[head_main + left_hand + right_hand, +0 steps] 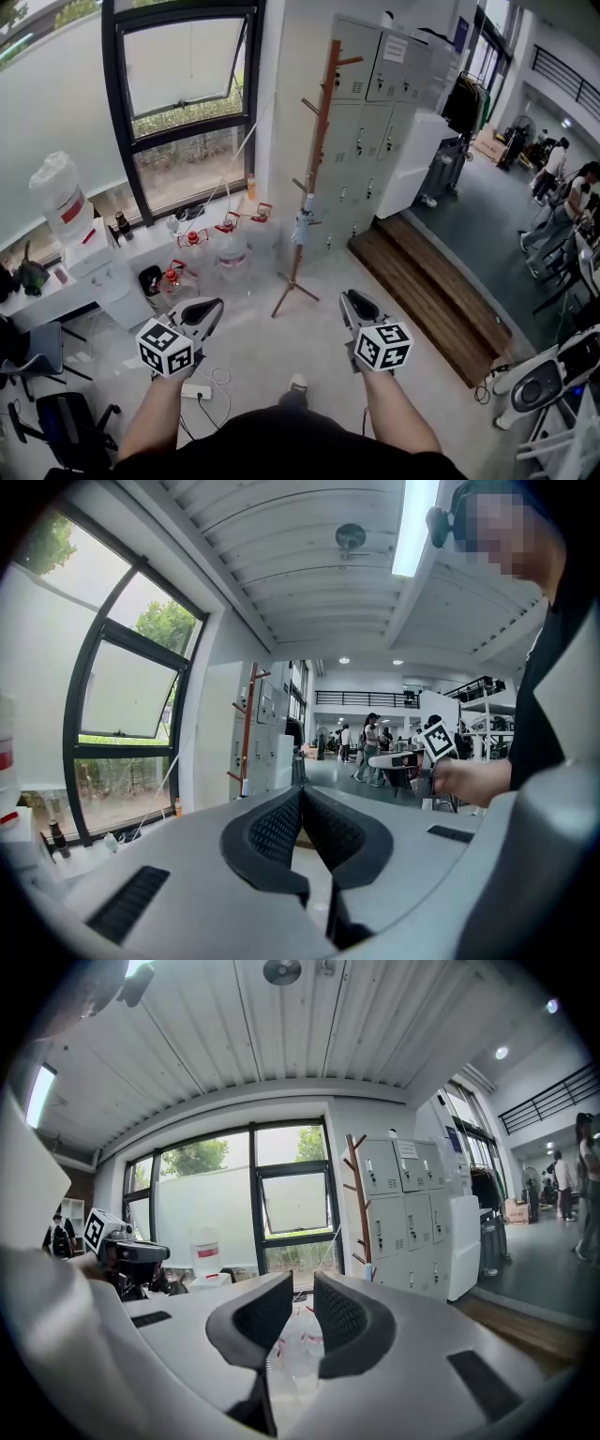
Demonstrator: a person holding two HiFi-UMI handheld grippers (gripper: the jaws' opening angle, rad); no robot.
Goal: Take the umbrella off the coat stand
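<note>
Well short of the coat stand [314,159] | left tongs [300,799] closed, empty; right tongs [302,1302] part-open, empty | folded umbrella [305,225] hangs on the stand's trunk, well apart from both | nothing done; approach, grip, lift-off remain

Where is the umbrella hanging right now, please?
In the head view, the umbrella hangs low on the wooden coat stand, centre frame, just left of the grey lockers.
</note>
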